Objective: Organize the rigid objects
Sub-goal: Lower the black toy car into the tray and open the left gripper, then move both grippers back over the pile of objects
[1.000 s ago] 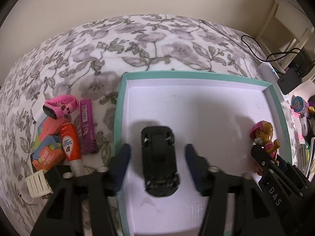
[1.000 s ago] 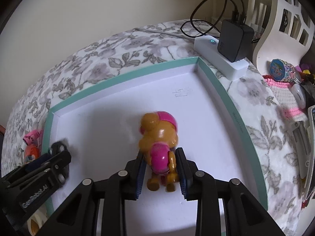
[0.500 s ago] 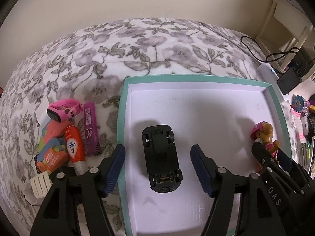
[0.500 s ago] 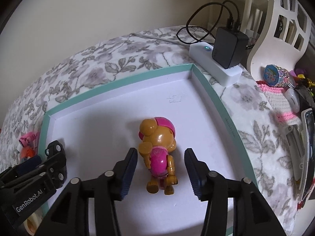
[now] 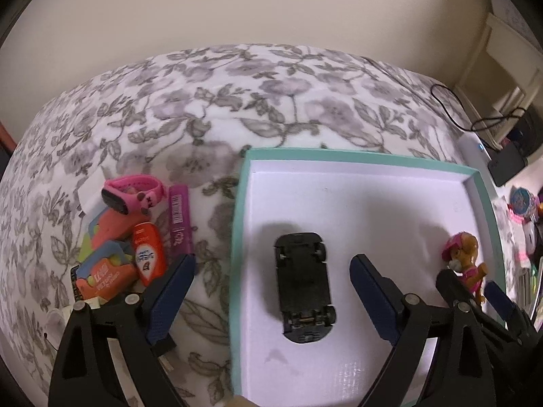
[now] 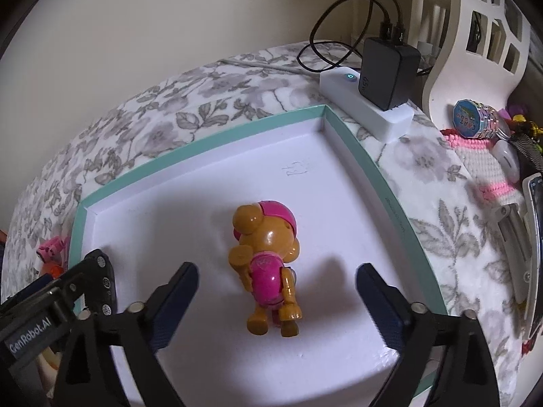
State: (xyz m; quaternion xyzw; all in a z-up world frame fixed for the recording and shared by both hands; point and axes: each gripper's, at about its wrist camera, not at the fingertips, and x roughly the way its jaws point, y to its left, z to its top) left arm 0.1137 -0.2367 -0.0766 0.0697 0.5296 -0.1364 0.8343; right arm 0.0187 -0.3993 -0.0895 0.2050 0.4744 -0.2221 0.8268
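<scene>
A floral bedspread (image 5: 210, 108) is seen spread over the bed, and on it a shallow tray (image 6: 210, 142) with a teal rim and a white floor is laid. Inside the tray, a black toy car (image 5: 303, 285) is found lying upside down, wheels up, toward the tray's left side. A toy pup figure (image 6: 268, 264) in a pink cap and pink vest is stood upright on the tray floor nearer the right wall, well apart from the car.

The left gripper (image 5: 271, 300) is held over the car; its fingers have just been opening and are now spread wide, clear of the car between them, with one finger out past the tray's left rim. The right gripper (image 6: 276, 300) is held over the pup; its fingers have likewise just been opening and are parted wide, with the pup between them untouched.

Left of the tray, a pink wristband (image 5: 132, 196), a purple stick (image 5: 180, 224) and an orange tube (image 5: 147, 254) are heaped together on the bedspread.
</scene>
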